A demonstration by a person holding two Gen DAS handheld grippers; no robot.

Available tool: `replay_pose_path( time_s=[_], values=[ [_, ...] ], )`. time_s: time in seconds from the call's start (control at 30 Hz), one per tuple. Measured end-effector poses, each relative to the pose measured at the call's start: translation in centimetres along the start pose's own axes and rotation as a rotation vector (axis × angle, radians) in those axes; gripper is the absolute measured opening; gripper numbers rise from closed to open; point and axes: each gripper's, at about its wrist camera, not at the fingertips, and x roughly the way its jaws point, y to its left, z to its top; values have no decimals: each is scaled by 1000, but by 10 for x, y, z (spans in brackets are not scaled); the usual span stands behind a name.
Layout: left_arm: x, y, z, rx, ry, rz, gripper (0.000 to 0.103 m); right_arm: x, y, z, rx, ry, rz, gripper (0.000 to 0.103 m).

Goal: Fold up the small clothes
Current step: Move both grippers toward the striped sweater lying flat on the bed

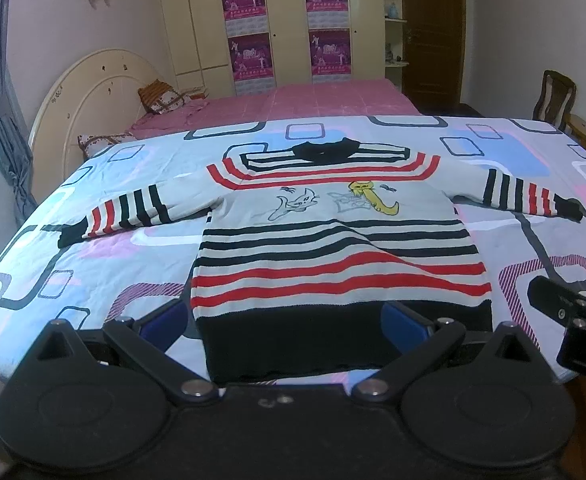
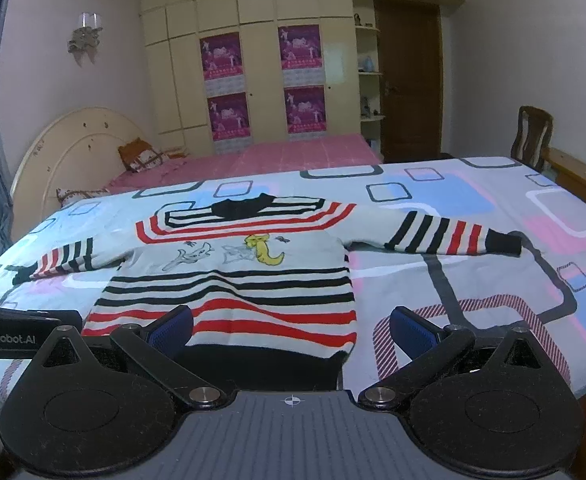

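Note:
A small grey sweater (image 1: 333,224) with black and red stripes and two cartoon cats lies flat, front up, on a patterned bed sheet (image 1: 105,264), both sleeves spread sideways. It also shows in the right wrist view (image 2: 233,280). My left gripper (image 1: 289,322) is open, its blue pads either side of the black hem, just in front of it. My right gripper (image 2: 293,328) is open near the hem's right corner. The right gripper's body shows at the right edge of the left wrist view (image 1: 565,312). The left gripper's body shows at the left edge of the right wrist view (image 2: 17,332).
The sheet covers a raised surface whose near edge runs just in front of the grippers. Behind it is a pink bed (image 1: 293,104) with pillows and a cream headboard (image 1: 89,92). A wooden chair (image 1: 553,96) stands at the far right, a wardrobe with posters (image 1: 289,28) behind.

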Motion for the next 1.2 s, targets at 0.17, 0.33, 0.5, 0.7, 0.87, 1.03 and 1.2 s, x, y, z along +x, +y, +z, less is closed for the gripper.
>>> replay_pose_path(
  time_s=[0.17,0.33,0.5,0.7,0.87,1.03,1.2],
  values=[
    [0,1,0,-19,-53,-11,103,1,-1,0,3,2,-8,103],
    [0,0,1,-23,-14,-19,103,1,-1,1,4,5,-9,103],
    [1,1,1,-34,-46,-24,103,1,-1,0,3,5,-9,103],
    [2,3,3,-55,-56,-44,103,3,-2,1,7,6,-11,103],
    [5,3,4,-52,-48,-40,103,7,-2,3,18,10,-12,103],
    [11,5,7,-48,-51,-32,103,14,-1,4,21,13,-19,103],
    [21,10,10,-44,-35,-18,103,20,-1,5,23,20,-31,103]
  ],
)
